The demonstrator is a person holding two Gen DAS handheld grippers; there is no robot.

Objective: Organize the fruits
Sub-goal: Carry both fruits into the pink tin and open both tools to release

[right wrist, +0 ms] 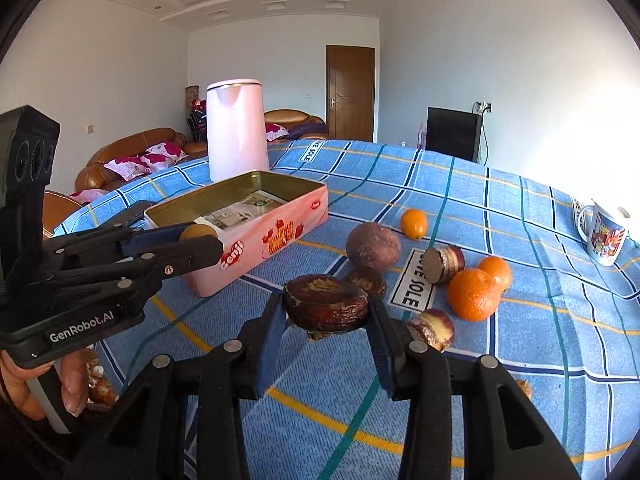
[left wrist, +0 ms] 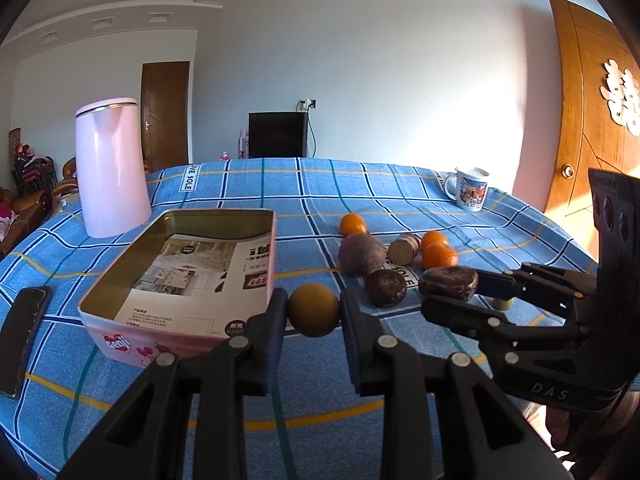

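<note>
Home living room: brown leather sofa point(right wrist: 132, 152) with floral cushions point(right wrist: 148, 162), wooden doors point(right wrist: 351, 94), dark TV point(right wrist: 454, 133), table under blue plaid cloth point(right wrist: 500, 208) (pink kettle point(right wrist: 237, 128) and mug point(right wrist: 606, 236) on it).

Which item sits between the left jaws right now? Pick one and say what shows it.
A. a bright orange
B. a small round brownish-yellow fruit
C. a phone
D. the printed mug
B: in the left wrist view the left gripper is shut on the small round brownish-yellow fruit, lifted beside the pink tin; the oranges lie on the tablecloth.
</note>
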